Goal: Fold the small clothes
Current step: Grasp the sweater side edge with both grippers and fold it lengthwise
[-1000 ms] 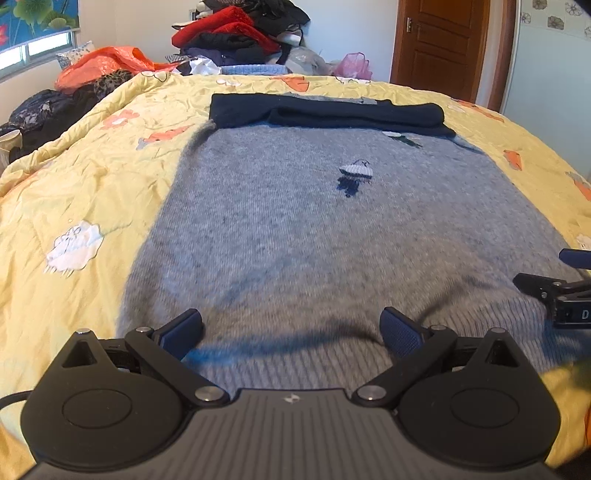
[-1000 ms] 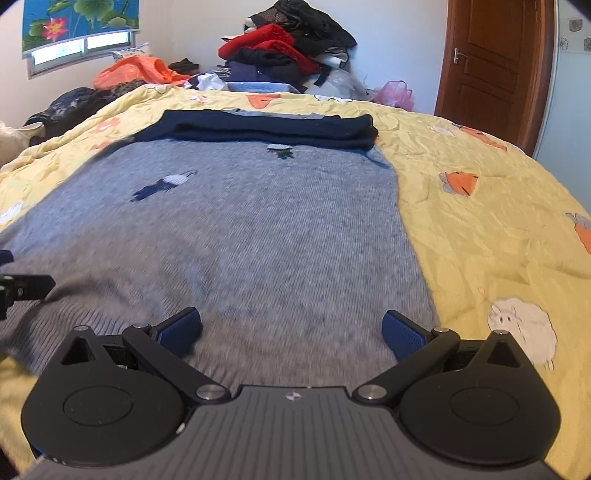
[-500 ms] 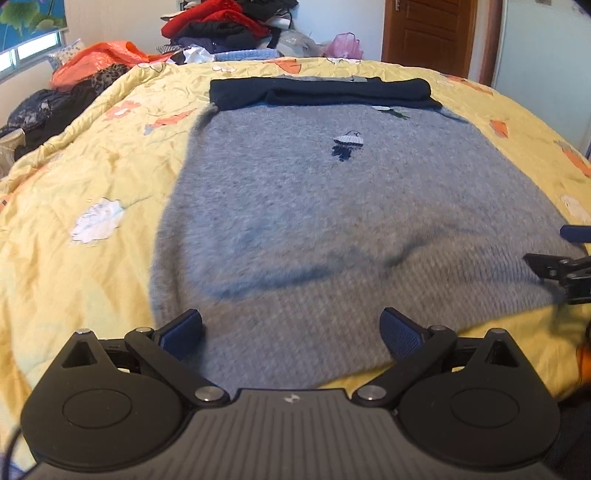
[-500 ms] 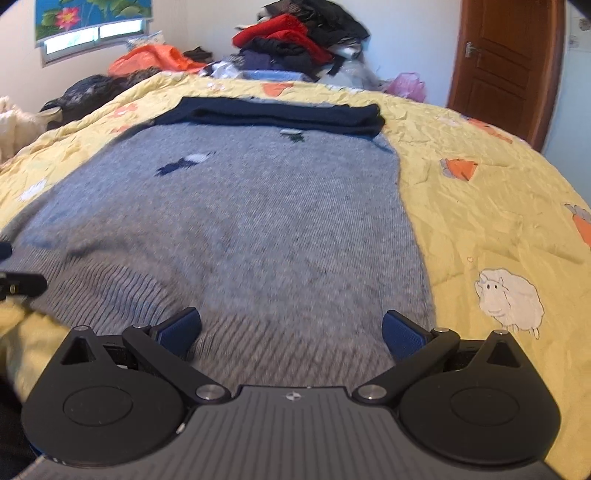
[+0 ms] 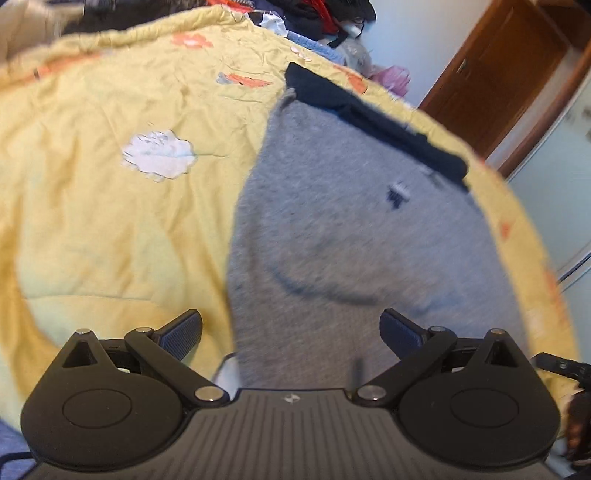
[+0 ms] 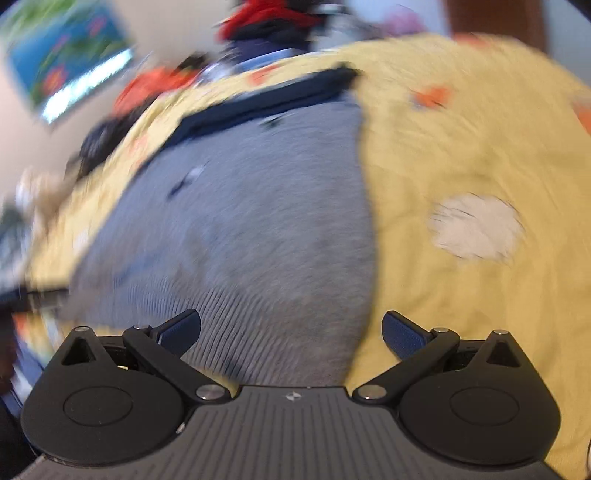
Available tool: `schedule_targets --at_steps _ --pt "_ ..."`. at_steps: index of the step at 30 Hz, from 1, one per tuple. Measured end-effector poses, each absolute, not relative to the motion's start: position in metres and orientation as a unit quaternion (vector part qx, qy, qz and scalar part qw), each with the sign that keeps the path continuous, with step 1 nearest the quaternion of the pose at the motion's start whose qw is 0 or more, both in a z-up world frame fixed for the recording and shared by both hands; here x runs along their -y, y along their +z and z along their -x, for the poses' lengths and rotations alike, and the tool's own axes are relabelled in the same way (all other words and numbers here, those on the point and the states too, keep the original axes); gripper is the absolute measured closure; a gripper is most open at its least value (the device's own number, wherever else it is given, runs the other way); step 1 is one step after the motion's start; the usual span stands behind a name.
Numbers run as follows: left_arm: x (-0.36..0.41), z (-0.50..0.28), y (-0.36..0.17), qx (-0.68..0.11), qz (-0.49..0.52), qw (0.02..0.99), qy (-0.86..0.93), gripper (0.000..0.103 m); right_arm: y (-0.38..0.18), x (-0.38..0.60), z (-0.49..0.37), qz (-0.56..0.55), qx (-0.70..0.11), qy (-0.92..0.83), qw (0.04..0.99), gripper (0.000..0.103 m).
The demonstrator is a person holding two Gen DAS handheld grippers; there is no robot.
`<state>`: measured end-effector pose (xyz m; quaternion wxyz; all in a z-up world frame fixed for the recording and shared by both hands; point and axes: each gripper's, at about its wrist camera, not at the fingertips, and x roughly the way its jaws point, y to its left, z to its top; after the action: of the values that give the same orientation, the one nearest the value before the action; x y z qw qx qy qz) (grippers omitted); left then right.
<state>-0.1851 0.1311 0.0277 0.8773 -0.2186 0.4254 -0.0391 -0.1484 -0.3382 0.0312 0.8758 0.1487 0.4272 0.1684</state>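
A grey knit sweater (image 5: 354, 221) lies flat on the yellow bedspread (image 5: 92, 192), with its dark navy part (image 5: 373, 118) folded across the far end. My left gripper (image 5: 291, 334) is open and empty over the sweater's near left corner. My right gripper (image 6: 291, 332) is open and empty over the ribbed hem (image 6: 258, 325) at the near right corner. The sweater also shows in the right wrist view (image 6: 258, 206), blurred by motion. The right gripper's tip shows at the left wrist view's right edge (image 5: 561, 367).
A pile of red and dark clothes (image 6: 273, 22) lies at the far end of the bed. A brown door (image 5: 491, 74) stands at the back right. A window with a picture (image 6: 70, 70) is on the left wall.
Both grippers have drawn back towards the sweater's near corners and tilted, the left one rolling right, the right one rolling left. Both stay open. The sweater has not moved.
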Motion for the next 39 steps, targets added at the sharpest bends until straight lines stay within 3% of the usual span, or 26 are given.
schedule_targets --at_steps 10,18,20,21,23,24,25,27,30,36,39 --pt "-0.133 0.172 0.025 -0.408 0.253 0.873 -0.087 0.000 0.016 0.396 0.123 -0.353 -0.442 0.158 0.809 0.000" --pt "-0.139 0.169 0.020 -0.420 0.278 0.854 -0.131 0.001 0.010 0.358 0.118 -0.361 -0.478 0.246 0.762 0.002" --pt "-0.137 0.169 0.020 -0.420 0.271 0.856 -0.130 0.001 0.010 0.355 0.119 -0.354 -0.479 0.253 0.762 0.011" --pt "-0.138 0.169 0.020 -0.419 0.272 0.856 -0.129 0.006 0.011 0.355 0.120 -0.352 -0.479 0.253 0.763 0.019" --pt "-0.139 0.167 0.019 -0.421 0.271 0.857 -0.123 0.029 0.010 0.359 0.119 -0.351 -0.485 0.241 0.764 0.046" --pt "-0.141 0.165 0.019 -0.425 0.271 0.856 -0.117 0.045 0.007 0.360 0.118 -0.344 -0.493 0.234 0.764 0.066" --pt "-0.144 0.164 0.018 -0.428 0.272 0.855 -0.112 0.054 0.004 0.361 0.117 -0.338 -0.498 0.230 0.765 0.077" --pt "-0.149 0.162 0.017 -0.434 0.272 0.852 -0.109 0.064 0.001 0.364 0.117 -0.340 -0.501 0.223 0.764 0.086" --pt "-0.153 0.158 0.015 -0.449 0.252 0.853 -0.091 0.097 -0.001 0.366 0.117 -0.343 -0.498 0.224 0.764 0.090" --pt "-0.170 0.162 0.021 -0.460 0.216 0.858 -0.075 0.098 0.004 0.385 0.125 -0.321 -0.500 0.203 0.778 0.097" --pt "-0.174 0.165 0.019 -0.459 0.222 0.857 -0.079 0.098 -0.004 0.393 0.128 -0.345 -0.501 0.203 0.767 0.096"
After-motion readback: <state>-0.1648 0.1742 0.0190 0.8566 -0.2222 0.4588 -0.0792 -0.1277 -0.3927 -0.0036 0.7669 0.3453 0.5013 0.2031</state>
